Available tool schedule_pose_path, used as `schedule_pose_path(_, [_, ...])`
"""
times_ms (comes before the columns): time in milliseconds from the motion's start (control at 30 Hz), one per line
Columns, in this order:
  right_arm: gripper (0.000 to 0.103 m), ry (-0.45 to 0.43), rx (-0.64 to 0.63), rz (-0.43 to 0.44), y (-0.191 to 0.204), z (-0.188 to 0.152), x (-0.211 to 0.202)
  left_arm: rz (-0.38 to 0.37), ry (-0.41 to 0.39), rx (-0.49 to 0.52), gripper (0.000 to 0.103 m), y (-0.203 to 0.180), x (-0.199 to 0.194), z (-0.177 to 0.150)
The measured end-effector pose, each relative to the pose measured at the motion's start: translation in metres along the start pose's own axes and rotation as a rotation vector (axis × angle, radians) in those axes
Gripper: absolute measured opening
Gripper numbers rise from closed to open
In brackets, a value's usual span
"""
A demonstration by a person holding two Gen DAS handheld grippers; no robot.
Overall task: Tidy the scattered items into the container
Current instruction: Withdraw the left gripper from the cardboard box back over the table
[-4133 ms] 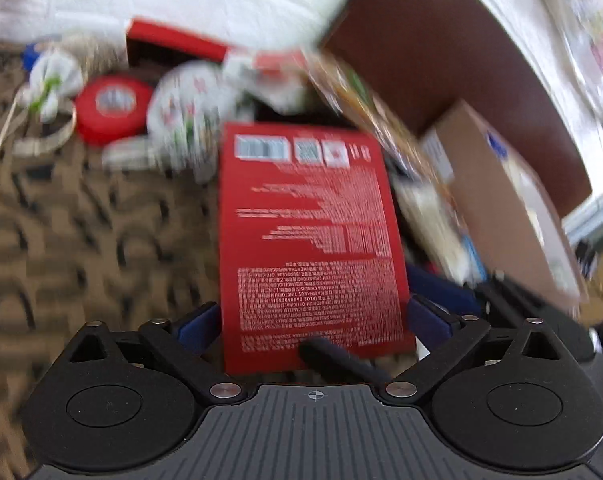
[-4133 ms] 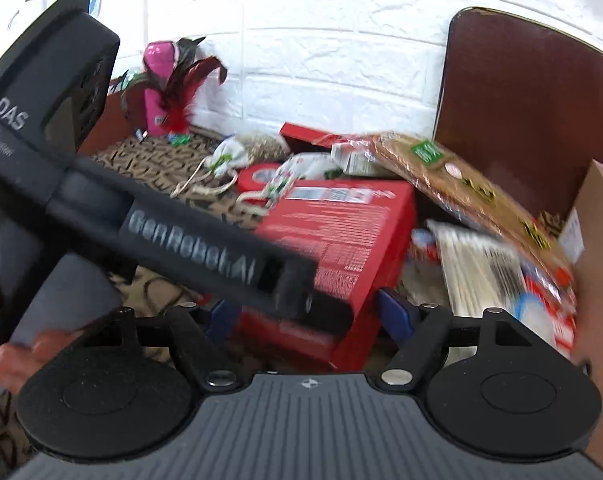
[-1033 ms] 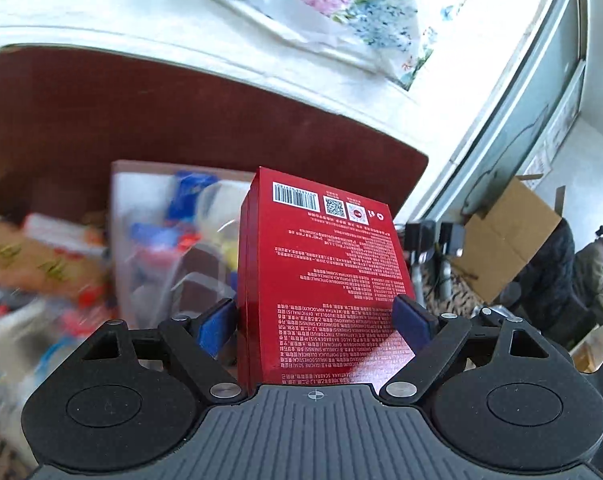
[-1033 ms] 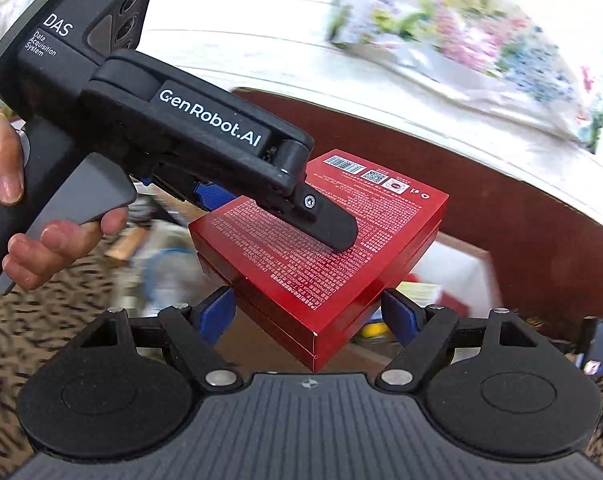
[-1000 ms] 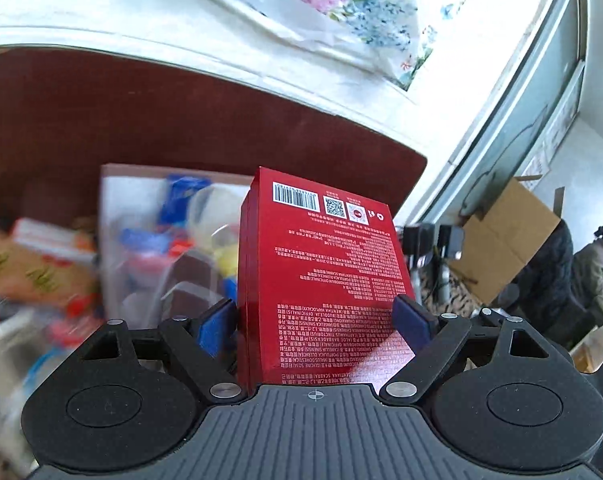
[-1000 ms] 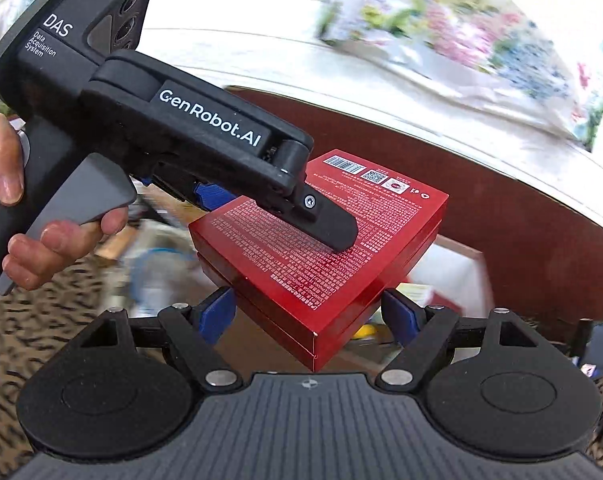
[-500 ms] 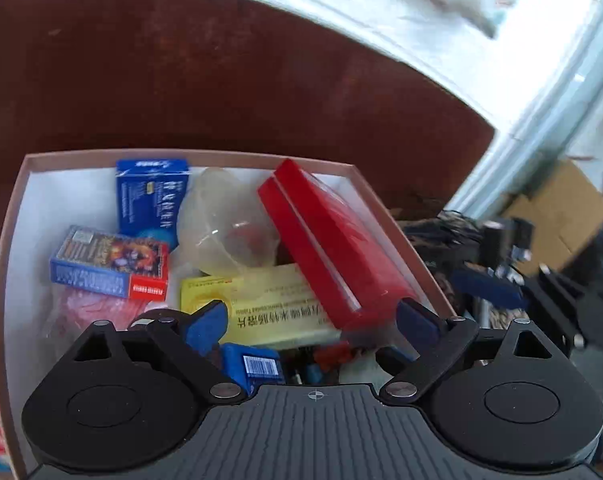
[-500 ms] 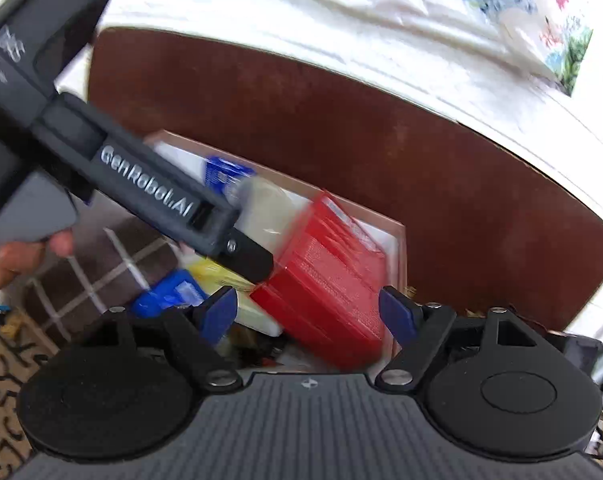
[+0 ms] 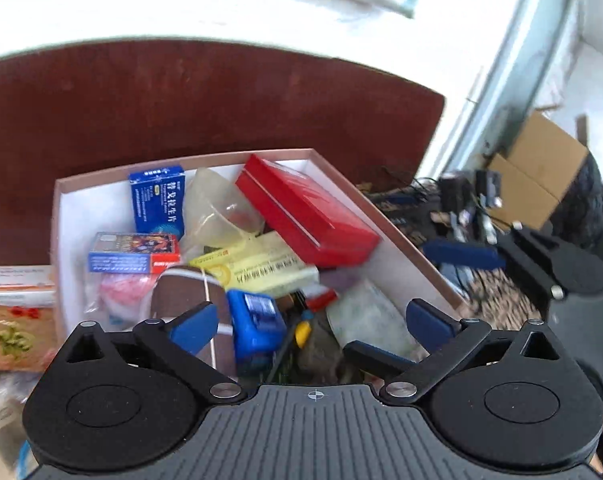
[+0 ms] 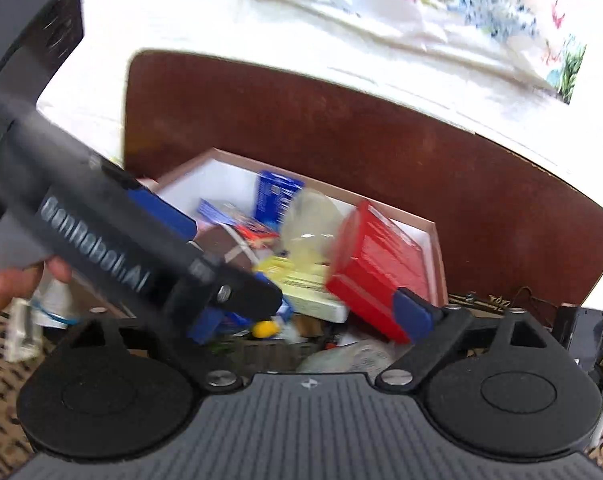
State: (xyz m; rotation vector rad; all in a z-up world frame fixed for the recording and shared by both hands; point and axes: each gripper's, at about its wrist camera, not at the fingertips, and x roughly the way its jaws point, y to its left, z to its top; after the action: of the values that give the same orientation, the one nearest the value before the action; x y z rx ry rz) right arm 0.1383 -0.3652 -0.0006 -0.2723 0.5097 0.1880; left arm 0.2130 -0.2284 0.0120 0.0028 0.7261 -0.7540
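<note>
Left gripper (image 9: 315, 322) spread wide, nothing between the pads, poised over the near end of the container (image 9: 385, 220). Right gripper (image 10: 309, 312) likewise parted and empty, hanging just off the container's right side; seen as the dark body (image 9: 553, 264) to the right in the left wrist view. Red box (image 9: 307, 216) lying tilted ahead and a little right of the left gripper, far end propped against the far-right wall, near end resting on the yellow carton (image 9: 257, 270). Ahead and left: blue carton (image 9: 157, 198) against the far wall, clear plastic cup (image 9: 217, 210) between it and the red box. Directly beneath the left gripper: blue tape-like item (image 9: 255, 324) and a brown checked pouch (image 9: 185, 292).

Judged risks: red box perched, not seated, so liable to slide or tip over the rim if knocked during withdrawal; open fingers close above the heap, apt to snag the pouch's cord; both grippers near each other, so a clash possible; more packets (image 9: 15, 312) left of the container, not yet tidied.
</note>
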Motion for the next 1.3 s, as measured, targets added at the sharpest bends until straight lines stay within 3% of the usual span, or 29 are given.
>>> schedule_pose_path(200, [0.1, -0.008, 0.059, 0.023, 0.042, -0.007, -0.047, -0.036, -0.052, 0.0, 0.103, -0.008, -0.073, -0.045])
schedule_pose_path(433, [0.101, -0.05, 0.054, -0.03, 0.095, -0.036, -0.118, -0.059, -0.116, -0.015, 0.103, -0.001, -0.141, -0.106])
schedule_pose_path(733, [0.101, -0.089, 0.006, -0.075, 0.144, -0.044, -0.157, 0.003, -0.114, -0.024, 0.103, 0.005, -0.19, -0.141])
schedule_pose_path(900, [0.102, -0.114, 0.02, -0.04, 0.165, -0.037, -0.163, 0.106, -0.185, -0.015, 0.103, 0.01, -0.231, -0.161])
schedule_pose_path(1000, [0.102, -0.127, 0.05, 0.015, 0.18, -0.034, -0.159, 0.196, -0.188, -0.029, 0.103, 0.021, -0.256, -0.176])
schedule_pose_path(1300, [0.102, -0.034, 0.088, 0.197, 0.239, -0.03, -0.111, 0.413, -0.155, -0.207, 0.103, 0.072, -0.306, -0.228])
